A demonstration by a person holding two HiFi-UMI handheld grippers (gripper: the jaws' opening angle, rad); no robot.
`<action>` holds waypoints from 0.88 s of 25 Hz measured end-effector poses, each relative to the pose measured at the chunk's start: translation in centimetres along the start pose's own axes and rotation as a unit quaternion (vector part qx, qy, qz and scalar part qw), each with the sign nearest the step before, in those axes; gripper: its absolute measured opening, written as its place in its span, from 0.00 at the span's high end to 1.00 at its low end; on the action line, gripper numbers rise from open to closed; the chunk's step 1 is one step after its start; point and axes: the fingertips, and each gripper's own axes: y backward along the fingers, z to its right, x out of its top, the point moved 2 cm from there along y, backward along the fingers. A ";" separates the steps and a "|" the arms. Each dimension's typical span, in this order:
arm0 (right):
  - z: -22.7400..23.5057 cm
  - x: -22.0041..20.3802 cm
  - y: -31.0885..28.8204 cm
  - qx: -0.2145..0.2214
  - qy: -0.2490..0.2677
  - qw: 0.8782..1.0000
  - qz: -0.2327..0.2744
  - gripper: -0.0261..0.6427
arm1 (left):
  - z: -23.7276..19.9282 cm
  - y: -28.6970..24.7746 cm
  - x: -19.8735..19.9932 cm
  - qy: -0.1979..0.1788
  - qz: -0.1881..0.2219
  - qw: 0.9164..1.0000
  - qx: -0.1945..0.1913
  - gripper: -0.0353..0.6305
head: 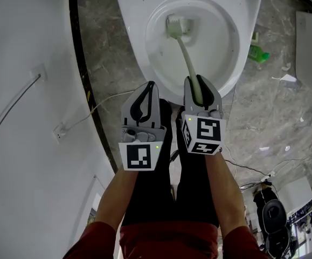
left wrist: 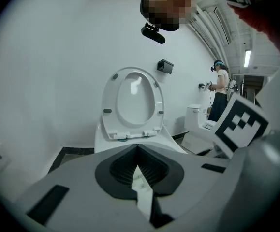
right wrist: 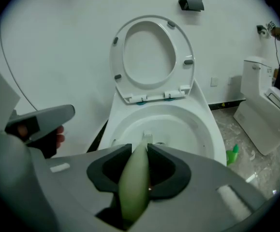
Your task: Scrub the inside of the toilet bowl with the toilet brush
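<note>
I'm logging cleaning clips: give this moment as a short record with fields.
right gripper: shut on the toilet brush handle
left gripper: shut, empty, beside the right one
brush head: inside the toilet bowl, toward its far side
seat: raised upright
floor: green bottle right of the toilet

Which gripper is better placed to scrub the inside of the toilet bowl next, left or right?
Right. The right gripper is shut on the toilet brush, whose head sits inside the toilet bowl. The left gripper is shut and holds nothing.
</note>
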 end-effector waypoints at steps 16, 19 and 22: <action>8.8 3.1 4.2 -0.093 0.020 0.995 0.024 0.79 | 0.7 -0.7 0.3 -0.006 0.003 1.000 -0.013 0.94; 8.9 2.3 3.0 -0.092 0.015 0.996 0.013 0.79 | 0.6 -0.8 0.4 -0.001 0.008 1.000 -0.010 0.94; 8.1 2.1 -0.5 -0.079 0.046 0.996 -0.010 0.79 | 0.6 -0.7 0.5 -0.005 0.008 1.000 -0.012 0.94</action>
